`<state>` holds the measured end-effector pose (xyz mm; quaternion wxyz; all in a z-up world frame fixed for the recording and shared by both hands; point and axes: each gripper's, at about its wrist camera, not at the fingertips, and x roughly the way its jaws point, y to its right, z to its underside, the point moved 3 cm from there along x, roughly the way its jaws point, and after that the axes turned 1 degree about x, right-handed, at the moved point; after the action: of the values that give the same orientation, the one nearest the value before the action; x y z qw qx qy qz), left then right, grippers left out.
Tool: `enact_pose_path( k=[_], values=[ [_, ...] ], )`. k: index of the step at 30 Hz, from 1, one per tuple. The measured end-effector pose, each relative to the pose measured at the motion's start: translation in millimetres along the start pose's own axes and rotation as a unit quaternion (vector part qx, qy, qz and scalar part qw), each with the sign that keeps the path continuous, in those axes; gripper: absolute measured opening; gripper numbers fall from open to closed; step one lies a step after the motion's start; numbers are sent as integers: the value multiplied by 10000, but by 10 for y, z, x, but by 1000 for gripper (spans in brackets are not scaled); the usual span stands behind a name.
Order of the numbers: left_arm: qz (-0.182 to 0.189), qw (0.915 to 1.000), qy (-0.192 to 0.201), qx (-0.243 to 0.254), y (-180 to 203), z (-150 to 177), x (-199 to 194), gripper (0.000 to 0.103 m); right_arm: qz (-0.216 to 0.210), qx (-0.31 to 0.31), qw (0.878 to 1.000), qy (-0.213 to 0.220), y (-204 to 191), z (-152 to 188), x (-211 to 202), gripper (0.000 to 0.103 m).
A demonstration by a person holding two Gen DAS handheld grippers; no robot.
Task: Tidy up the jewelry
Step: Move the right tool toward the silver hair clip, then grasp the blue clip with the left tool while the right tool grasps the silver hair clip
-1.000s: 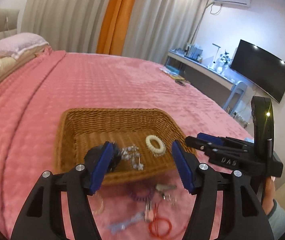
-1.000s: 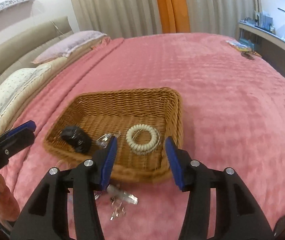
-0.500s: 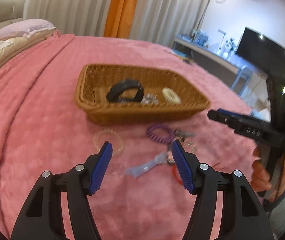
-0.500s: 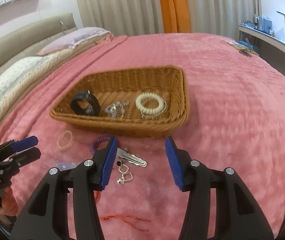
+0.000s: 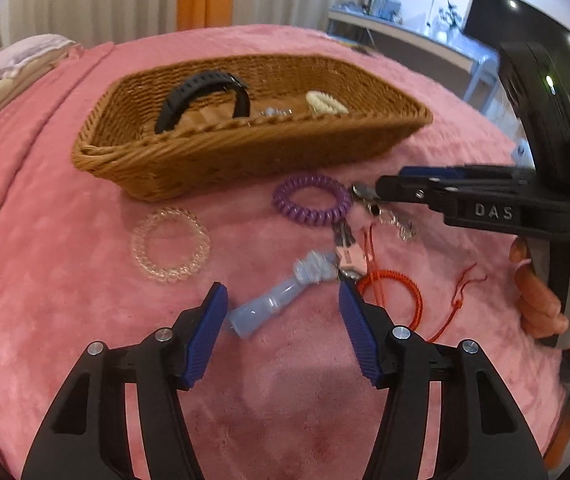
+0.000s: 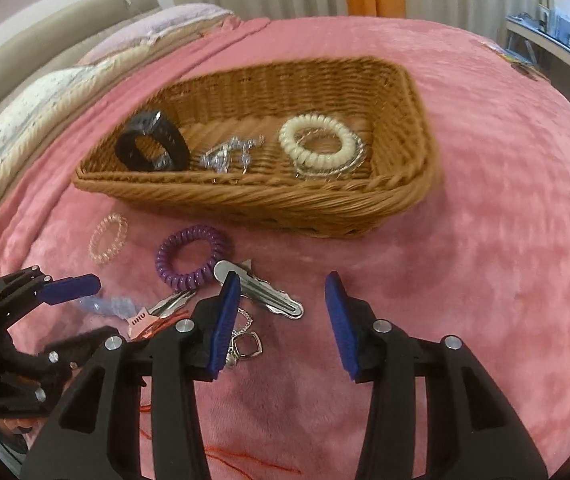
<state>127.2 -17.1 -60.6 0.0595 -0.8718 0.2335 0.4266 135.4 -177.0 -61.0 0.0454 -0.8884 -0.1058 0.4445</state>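
A wicker basket (image 5: 221, 160) (image 6: 413, 104) on the pink bedspread holds a black band (image 5: 201, 88) (image 6: 151, 148), a silver chain piece (image 6: 227, 156) and a white coil bracelet (image 5: 327, 102) (image 6: 319, 146). In front of it lie a clear coil bracelet (image 5: 169, 245) (image 6: 109, 237), a purple coil bracelet (image 5: 311, 199) (image 6: 191, 255), a light blue hair clip (image 5: 281, 292), a pink clip (image 5: 347, 256), a red cord bracelet (image 5: 399, 292) and a silver hair clip (image 6: 261, 290). My left gripper (image 5: 283, 312) is open just above the blue clip. My right gripper (image 6: 281, 304) is open over the silver clip.
A silver chain with a square pendant (image 6: 247, 346) lies by the right gripper's left finger. Pillows (image 6: 37, 100) lie at the bed's head on the left. A desk and TV (image 5: 525, 32) stand at the far right. Bare pink bedspread (image 6: 485, 240) spreads right of the basket.
Both grippers have pulled back from over the basket and dropped low toward the loose pieces in front of it. Both stay open and empty.
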Motion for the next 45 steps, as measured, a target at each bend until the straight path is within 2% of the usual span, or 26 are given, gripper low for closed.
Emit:
enact_pose_path(
  k=[1,3,4,6,8,11,14,17,22,27,31,34,36,38,42,45],
  values=[
    [-6,10000,-16,20,11,4,9,51,5,-12,10000,-30,-7,-2,17,41],
    [-37,10000,-20,40,21,21,15,32,26,-63,10000,-38,-30,-2,13,41],
    [-49,10000,-4,34,27,32,4,29,40,-98,9999,-44,-45,6,8,41],
    [-78,10000,41,16,45,50,-29,16,66,-224,9997,-69,-114,47,-3,33],
    [-118,9999,45,-70,52,83,-67,13,70,-302,9995,-97,-157,97,-32,29],
    [-210,9989,6,-426,21,143,-120,11,-80,-358,9992,-170,-233,191,-88,24],
    [-402,9963,-6,-766,2,233,-185,11,-141,-476,9986,-167,-338,270,-154,23],
    [-548,9944,41,-898,23,312,-267,11,-189,-470,9986,-133,-365,317,-245,23],
    [-357,9957,59,-858,48,402,-360,15,-126,-108,9998,139,-203,241,-372,24],
    [-273,9944,250,-990,-69,364,-452,35,-110,-75,9999,102,-199,55,-263,24],
    [-231,9933,253,-1100,-118,212,-353,36,5,-236,9997,-62,-298,-11,-58,24],
    [-204,9936,108,-1110,-131,170,-190,36,148,-272,9994,-180,-307,-26,99,24],
    [-201,9935,-13,-1125,-140,192,-100,35,159,-275,9993,-192,-311,-49,135,23],
    [-272,9940,31,-1063,-118,189,-80,34,200,-317,9992,-164,-330,-64,141,22],
    [-266,9941,97,-1044,-111,195,-91,12,37,-301,9995,72,-334,-44,43,14],
    [-109,9927,170,-1191,-164,213,-113,9,-119,-146,9996,197,-252,-24,-37,14]
  ],
)
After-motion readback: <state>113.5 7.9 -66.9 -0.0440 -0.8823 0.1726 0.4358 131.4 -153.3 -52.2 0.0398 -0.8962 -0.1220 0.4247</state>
